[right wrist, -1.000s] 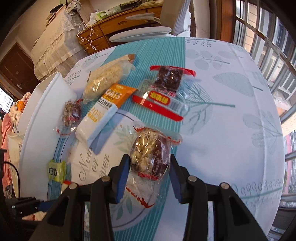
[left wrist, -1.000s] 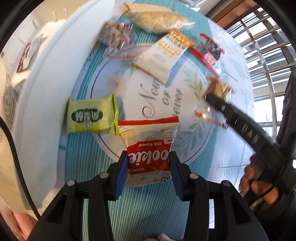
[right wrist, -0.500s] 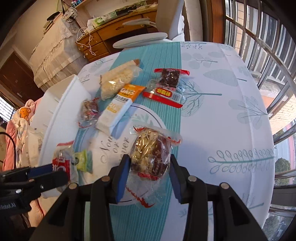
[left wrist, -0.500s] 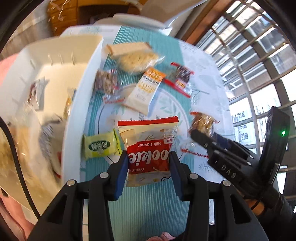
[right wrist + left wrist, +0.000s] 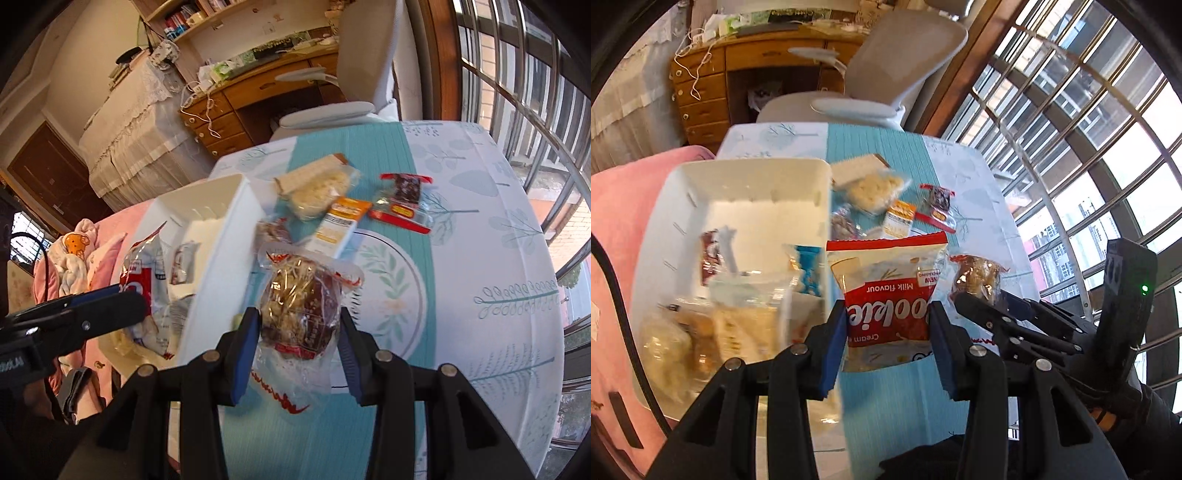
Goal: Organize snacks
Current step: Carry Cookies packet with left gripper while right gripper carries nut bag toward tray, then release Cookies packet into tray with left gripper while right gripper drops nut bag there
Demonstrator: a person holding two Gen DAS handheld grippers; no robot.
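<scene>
Your left gripper (image 5: 888,343) is clamped on the red cookie packet (image 5: 886,291), held in the air just right of the white bin (image 5: 753,177), and your right gripper (image 5: 299,347) is clamped on the clear-wrapped nut cake (image 5: 301,306), also off the table and close to the bin's near wall. Both packets are pinched across their lower part, so most of each bag hangs free above the pads; crinkly film like this looks likely to slide out if you swing fast. The bin already holds several bags, piled high at its near end, so a packet dropped there may perch on the heap and tip back over the rim. Your two grippers sit close together here, and crossing toward the same opening risks one knocking the other's load. Watch the bin wall too: clipping it could shove the bin along the tablecloth (image 5: 480,258) toward the four snacks (image 5: 343,221) lying beyond
</scene>
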